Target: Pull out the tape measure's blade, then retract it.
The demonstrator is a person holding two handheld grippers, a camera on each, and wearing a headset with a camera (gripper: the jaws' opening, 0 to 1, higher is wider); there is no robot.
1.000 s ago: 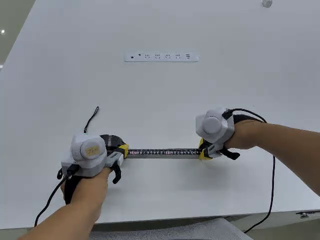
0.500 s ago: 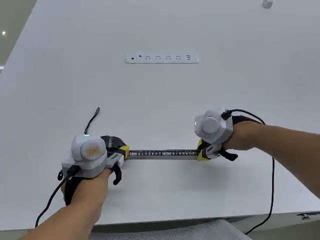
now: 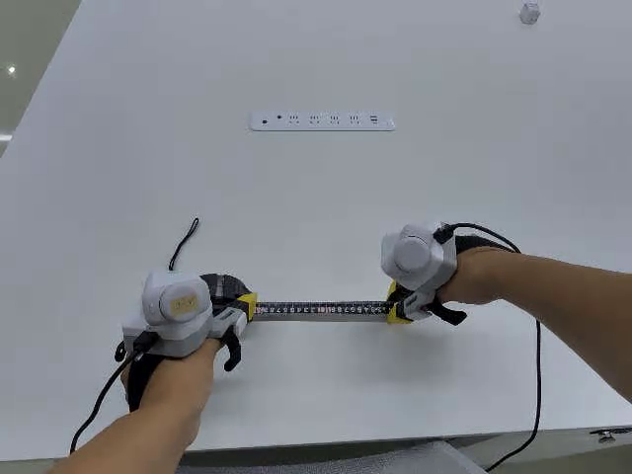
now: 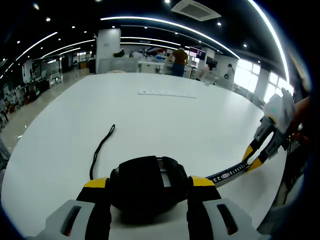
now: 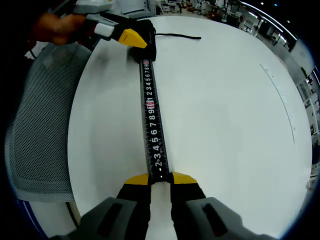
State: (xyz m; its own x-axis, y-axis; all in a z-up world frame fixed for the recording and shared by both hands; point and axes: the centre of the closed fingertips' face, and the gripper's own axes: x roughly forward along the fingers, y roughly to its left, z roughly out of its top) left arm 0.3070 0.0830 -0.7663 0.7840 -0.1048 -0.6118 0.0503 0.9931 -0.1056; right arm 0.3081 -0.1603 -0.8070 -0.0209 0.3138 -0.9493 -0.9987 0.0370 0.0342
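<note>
The left gripper (image 4: 150, 182) clamps the black tape measure case (image 3: 221, 287) on the white table (image 3: 326, 197). The right gripper (image 5: 160, 178) pinches the end of the blade (image 5: 152, 120), stretched flat between them.

A broad white table (image 3: 415, 69) with a power strip (image 3: 322, 121) lying flat on it. Grey floor (image 3: 25, 49) at left. Beyond, an open office: curved ceiling light strips (image 4: 165, 22), a white pillar (image 4: 108, 45), bright windows (image 4: 248, 75). A grey mesh chair (image 5: 40, 125) at the table's edge.
</note>
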